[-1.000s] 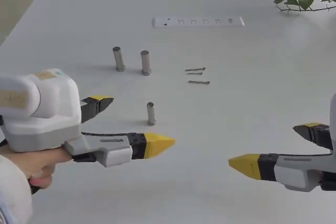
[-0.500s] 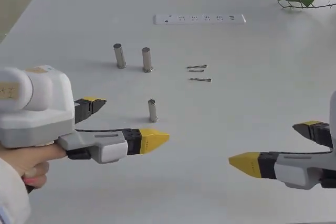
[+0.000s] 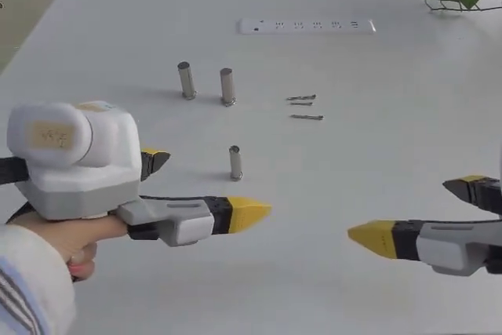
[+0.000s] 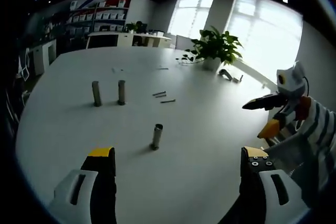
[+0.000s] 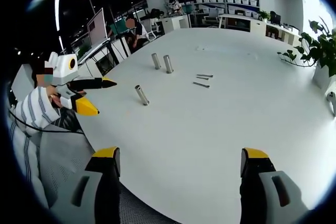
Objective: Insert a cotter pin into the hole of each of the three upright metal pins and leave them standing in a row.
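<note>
Steel-grey metal pins (image 3: 227, 86) stand upright on the white table (image 3: 369, 154), two side by side at the back and a third pin (image 3: 235, 162) alone nearer, with the cotter pins (image 3: 304, 105) lying flat just right of the back pair and bare tabletop all round. Left gripper (image 3: 212, 183) and right gripper (image 3: 404, 209) hover either side of that near pin, well apart from it, jaws spread and holding nothing. The left gripper view takes in a potted plant (image 4: 212, 48) by the windows, while the right gripper view catches the table's near edge.
</note>
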Tool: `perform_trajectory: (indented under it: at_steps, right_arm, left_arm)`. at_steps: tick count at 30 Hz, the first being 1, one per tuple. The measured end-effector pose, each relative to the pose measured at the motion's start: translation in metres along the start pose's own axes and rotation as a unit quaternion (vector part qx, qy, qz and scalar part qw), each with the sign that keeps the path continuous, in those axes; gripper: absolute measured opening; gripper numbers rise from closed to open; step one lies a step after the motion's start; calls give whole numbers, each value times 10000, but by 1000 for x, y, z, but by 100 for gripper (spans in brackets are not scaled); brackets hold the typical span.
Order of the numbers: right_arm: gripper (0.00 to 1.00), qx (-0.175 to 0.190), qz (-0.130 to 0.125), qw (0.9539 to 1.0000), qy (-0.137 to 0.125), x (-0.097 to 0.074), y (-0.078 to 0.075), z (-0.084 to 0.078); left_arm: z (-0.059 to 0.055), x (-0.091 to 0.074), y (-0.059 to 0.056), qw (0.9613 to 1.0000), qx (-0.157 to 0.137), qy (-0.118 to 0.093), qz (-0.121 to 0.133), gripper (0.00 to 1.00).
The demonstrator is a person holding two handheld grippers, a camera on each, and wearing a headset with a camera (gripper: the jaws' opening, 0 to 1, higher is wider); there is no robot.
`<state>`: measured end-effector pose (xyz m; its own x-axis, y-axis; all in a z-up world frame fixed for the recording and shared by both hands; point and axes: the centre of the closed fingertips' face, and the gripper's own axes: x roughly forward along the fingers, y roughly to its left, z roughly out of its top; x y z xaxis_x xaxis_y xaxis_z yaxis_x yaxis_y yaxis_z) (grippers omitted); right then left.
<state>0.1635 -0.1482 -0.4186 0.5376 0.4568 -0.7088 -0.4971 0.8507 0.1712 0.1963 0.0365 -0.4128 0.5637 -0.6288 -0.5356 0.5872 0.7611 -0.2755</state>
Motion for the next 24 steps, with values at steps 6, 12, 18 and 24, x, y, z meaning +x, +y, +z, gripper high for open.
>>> perform_trajectory:
  at_steps: [6,12,18,24]
  right_arm:
    - [94,-295,-13,9996,7,1,-4,15]
    - [88,-1013,97,9948,104,0,-17,40]
    - [86,-1500,190,9883,203,5,-24,68]
    - [82,-1832,299,9822,301,15,-27,91]
  left_arm:
    - [-2,1,-3,10000,-42,52,-19,97]
    - [-1,-1,-3,10000,-90,13,-15,98]
    - [1,-3,-2,9999,-118,-50,5,98]
    - [-2,-5,-5,9998,-174,-48,-14,98]
